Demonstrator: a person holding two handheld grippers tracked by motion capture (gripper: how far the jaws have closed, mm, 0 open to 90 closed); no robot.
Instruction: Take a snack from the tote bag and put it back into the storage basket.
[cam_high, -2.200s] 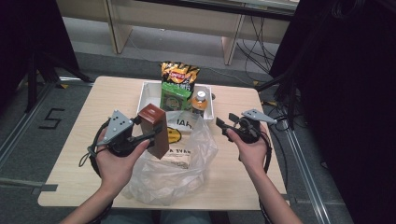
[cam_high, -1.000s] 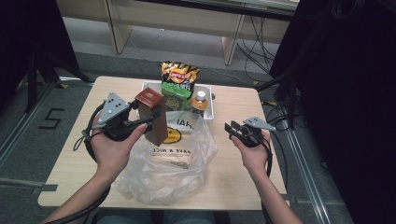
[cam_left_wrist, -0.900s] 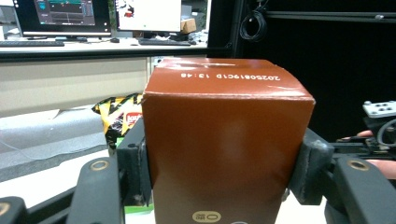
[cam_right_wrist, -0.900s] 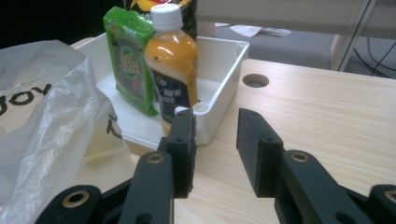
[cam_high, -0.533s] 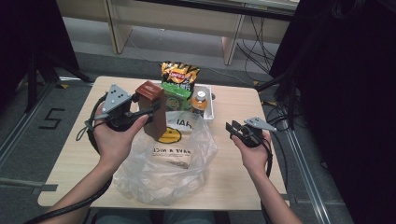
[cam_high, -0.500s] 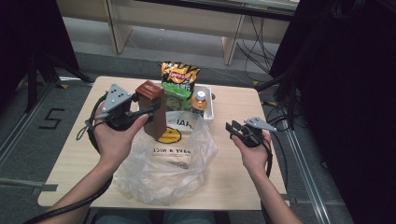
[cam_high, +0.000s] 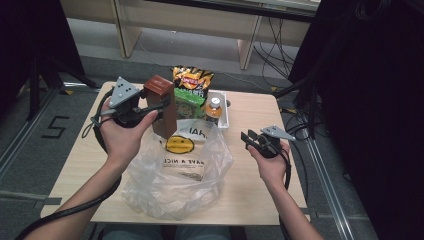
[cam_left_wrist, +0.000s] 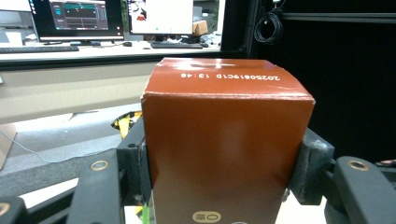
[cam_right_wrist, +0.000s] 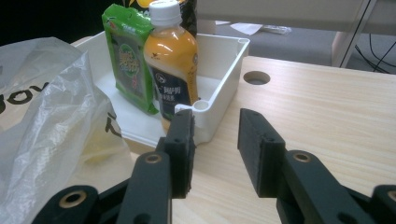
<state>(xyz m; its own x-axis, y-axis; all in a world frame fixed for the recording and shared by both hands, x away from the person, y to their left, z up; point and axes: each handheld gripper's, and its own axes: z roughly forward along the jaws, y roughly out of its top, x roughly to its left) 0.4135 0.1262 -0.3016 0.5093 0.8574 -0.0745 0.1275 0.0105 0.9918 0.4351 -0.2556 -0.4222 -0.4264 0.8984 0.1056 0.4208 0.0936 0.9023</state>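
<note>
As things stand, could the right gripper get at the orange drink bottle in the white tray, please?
Probably yes: the right gripper is open and empty, pointing toward the orange drink bottle. Bare table lies between, though the white tray wall screens the bottle's base.

The box (cam_left_wrist: 224, 149) in my left gripper (cam_high: 142, 111) is a plain reddish brown, with small pale print along its top edge and a cream oval mark low on its face. My jaws are black, and each gripper carries a grey plate. Ahead of my right gripper (cam_right_wrist: 215, 140), the bottle (cam_right_wrist: 172, 70) is orange with a white cap and a dark blue label. The packet (cam_right_wrist: 128, 56) beside it is bright green with a round pale picture. The tray (cam_right_wrist: 224, 60) is white. The bag (cam_high: 180, 170) is clear plastic with a yellow smiley and black lettering. The chip bag (cam_high: 192, 80) is orange and black. The table (cam_high: 250, 125) is pale wood grain.
</note>
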